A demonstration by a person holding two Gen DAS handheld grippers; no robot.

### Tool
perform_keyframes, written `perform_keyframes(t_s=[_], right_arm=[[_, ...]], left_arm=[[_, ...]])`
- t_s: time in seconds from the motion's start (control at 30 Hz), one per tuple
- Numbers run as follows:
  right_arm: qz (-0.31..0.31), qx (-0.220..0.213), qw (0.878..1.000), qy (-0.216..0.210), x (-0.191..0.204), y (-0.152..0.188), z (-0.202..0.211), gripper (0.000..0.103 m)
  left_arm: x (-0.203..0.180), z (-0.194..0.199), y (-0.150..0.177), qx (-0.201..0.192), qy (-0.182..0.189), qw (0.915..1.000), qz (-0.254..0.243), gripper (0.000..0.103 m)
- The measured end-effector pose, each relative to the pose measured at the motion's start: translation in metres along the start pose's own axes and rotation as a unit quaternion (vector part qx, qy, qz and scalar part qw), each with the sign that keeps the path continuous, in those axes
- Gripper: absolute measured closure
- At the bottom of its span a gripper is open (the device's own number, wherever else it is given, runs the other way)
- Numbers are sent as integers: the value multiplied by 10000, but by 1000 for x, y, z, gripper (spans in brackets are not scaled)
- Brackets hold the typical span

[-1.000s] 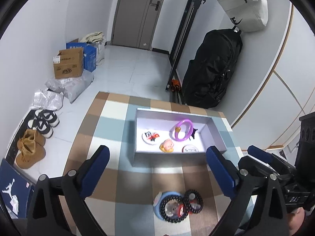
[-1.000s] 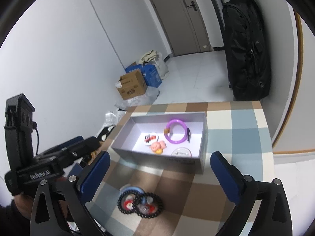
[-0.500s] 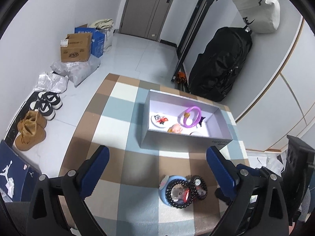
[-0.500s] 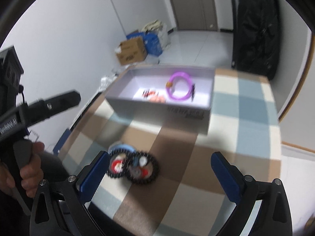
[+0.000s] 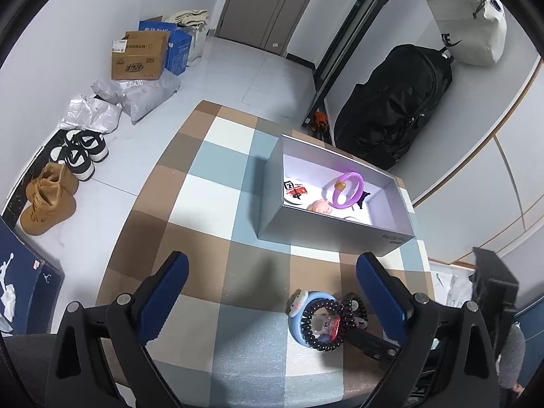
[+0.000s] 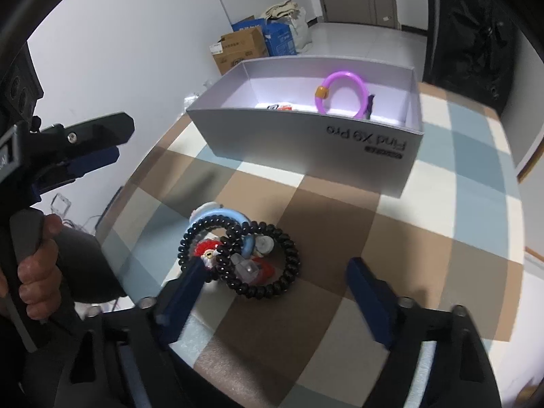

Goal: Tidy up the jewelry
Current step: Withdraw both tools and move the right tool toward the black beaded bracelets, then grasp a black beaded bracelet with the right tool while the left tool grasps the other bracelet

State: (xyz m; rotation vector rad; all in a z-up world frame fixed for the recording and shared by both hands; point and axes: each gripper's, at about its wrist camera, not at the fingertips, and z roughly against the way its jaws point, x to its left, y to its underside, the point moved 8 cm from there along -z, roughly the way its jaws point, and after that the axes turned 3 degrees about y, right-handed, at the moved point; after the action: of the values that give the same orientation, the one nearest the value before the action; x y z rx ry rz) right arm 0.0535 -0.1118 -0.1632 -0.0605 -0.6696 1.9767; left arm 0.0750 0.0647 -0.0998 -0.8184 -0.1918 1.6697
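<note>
On the checked tabletop (image 6: 425, 204), near your edge, lies a small heap of jewelry: two black beaded bracelets (image 6: 261, 258) overlapping a blue ring (image 5: 299, 319), with small red and white charms inside them. Your right gripper (image 6: 272, 292) is low over that heap with its jaws spread wide; its left finger (image 6: 180, 295) is right at the edge of the nearer bracelet, and whether it touches cannot be told. Your left gripper (image 5: 272, 278) sits higher and also spread, holding nothing, with the heap showing near its right finger (image 5: 380, 299). Farther back stands an open grey box (image 6: 340, 142). Inside it a purple bangle (image 6: 343, 95) leans upright, and the left view shows a round badge (image 5: 294, 188) and a small pink figure (image 5: 319, 207) on the box floor beside it.
</note>
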Motion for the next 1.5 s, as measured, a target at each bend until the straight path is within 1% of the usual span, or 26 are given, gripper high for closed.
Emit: perform_keyframes(t_s=[0.2,0.3,0.37,0.43,0.5,0.57,0.87,1.0,1.13,1.17,1.23,1.37,1.4,1.47,1.5], right_arm=[[133,-10,9999,43,6,-1,-6,31],[106,-23,9999,-12,7,-3,-7,39],[64,-29,10000,-67,8,-5,-8,49],[88,-21,9999,-128,10,-5,-8,54],[167,-46,9998,-58,13,-5,-7,55],[171,-40,9998,-81,14,-5,-8,57],[-170,-161,9994,-248,4,-9,2,60],[-347,-267,9984,-350,1,-13,8,60],[-573,-399,9967,-423,-6,-19,15,60],[-608,-428,9963,-429,-7,-20,16,62],[-717,-513,9951,-455,-13,-23,22,73],[-952,-577,9929,-429,-24,-25,27,73],[-984,-570,9926,-422,-27,-25,28,73],[-1002,-544,9926,-409,-29,-25,28,73],[-1002,-535,9927,-401,-29,-24,27,73]], left_arm=[[-2,0,-1,16,77,10000,-38,7],[-4,0,-1,16,91,9999,-82,7],[-4,0,0,24,41,9999,-134,7],[-2,-1,0,39,27,9999,-131,7],[-1,-2,0,71,16,9999,-103,7],[1,-2,0,84,7,9999,-66,7],[1,-4,6,221,-44,9997,-113,7],[-7,-2,11,212,-14,9990,-394,7],[-24,-2,23,359,121,9963,-771,7],[-28,-3,25,401,148,9954,-860,7],[-38,-4,33,491,220,9927,-1076,7],[-53,-7,48,652,270,9873,-1426,8],[-57,-9,53,690,252,9855,-1532,12],[-62,-14,60,797,152,9815,-1735,18],[-62,-17,63,838,94,9802,-1790,19]])
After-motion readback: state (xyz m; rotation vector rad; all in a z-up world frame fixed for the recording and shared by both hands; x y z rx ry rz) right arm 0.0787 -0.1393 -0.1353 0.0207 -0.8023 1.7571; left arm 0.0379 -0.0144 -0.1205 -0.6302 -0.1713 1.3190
